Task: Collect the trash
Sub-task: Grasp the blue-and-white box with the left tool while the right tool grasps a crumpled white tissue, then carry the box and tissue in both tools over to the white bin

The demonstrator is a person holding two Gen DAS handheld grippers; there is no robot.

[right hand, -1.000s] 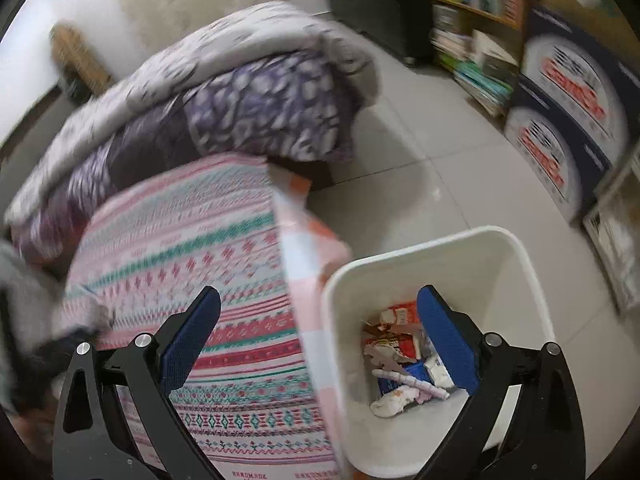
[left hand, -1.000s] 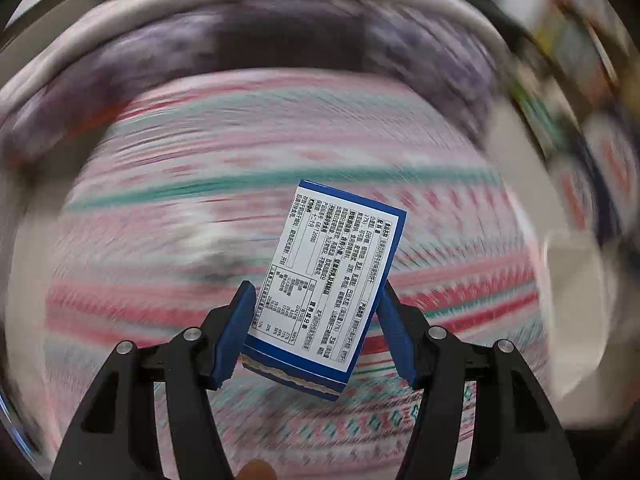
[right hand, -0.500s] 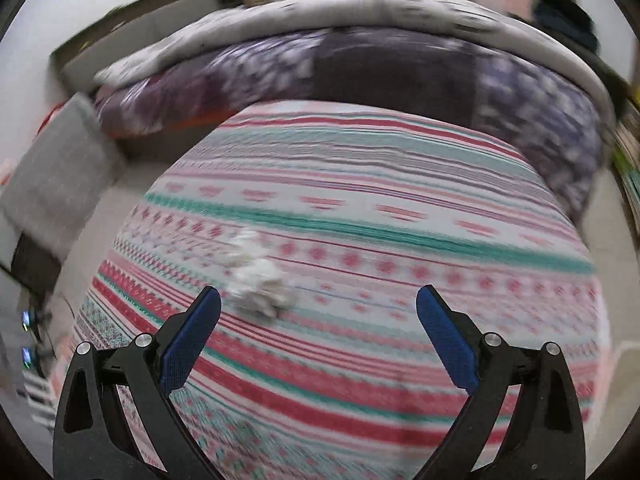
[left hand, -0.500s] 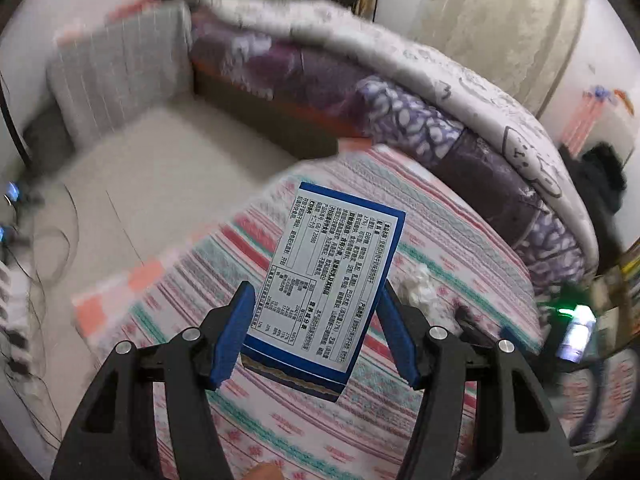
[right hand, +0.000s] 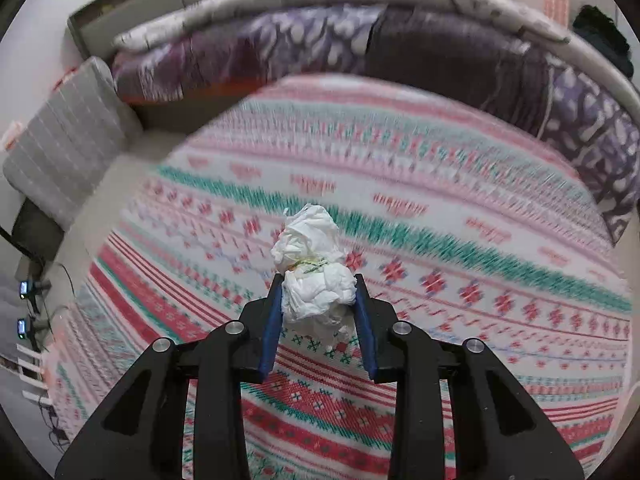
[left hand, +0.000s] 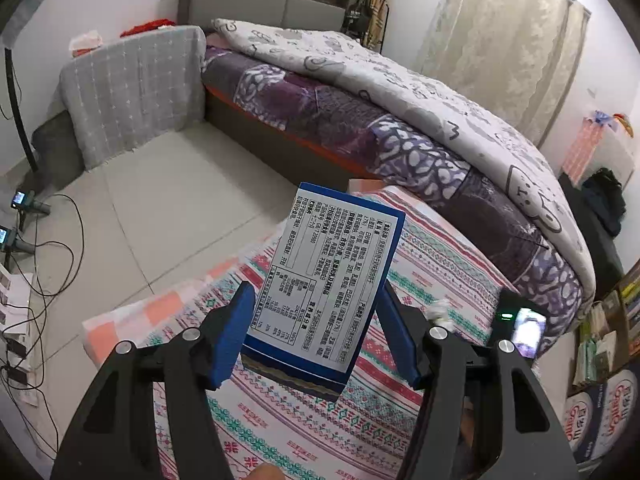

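Striped in pink, red and teal, the woven patterned cloth (right hand: 440,208) covers the low surface we work over, with the bed's purple patterned blanket (left hand: 360,128) and pale quilt (left hand: 400,80) beyond its far edge.

A second ago our right gripper (right hand: 318,312) stood wide open over a white bin at the cloth's right edge; half a second ago it hung, still wide, above the cloth with the tissue lying loose. Now its two blue pads are closing on the crumpled white paper tissue ball (right hand: 312,264), which sits between them and touches both, over the middle of the cloth. In the left view a white scrap (left hand: 440,310), seemingly the same tissue, shows beside the right gripper's body.

Our left gripper (left hand: 316,328) keeps one flat blue cardboard box with a white printed label (left hand: 332,280) clamped between its pads, as it did a second ago; only the background has changed, from blurred cloth to the near left corner of the cloth and grey tiled floor (left hand: 160,208).

We count one box and one tissue ball. The box is stiff and rectangular, the tissue soft and creased.
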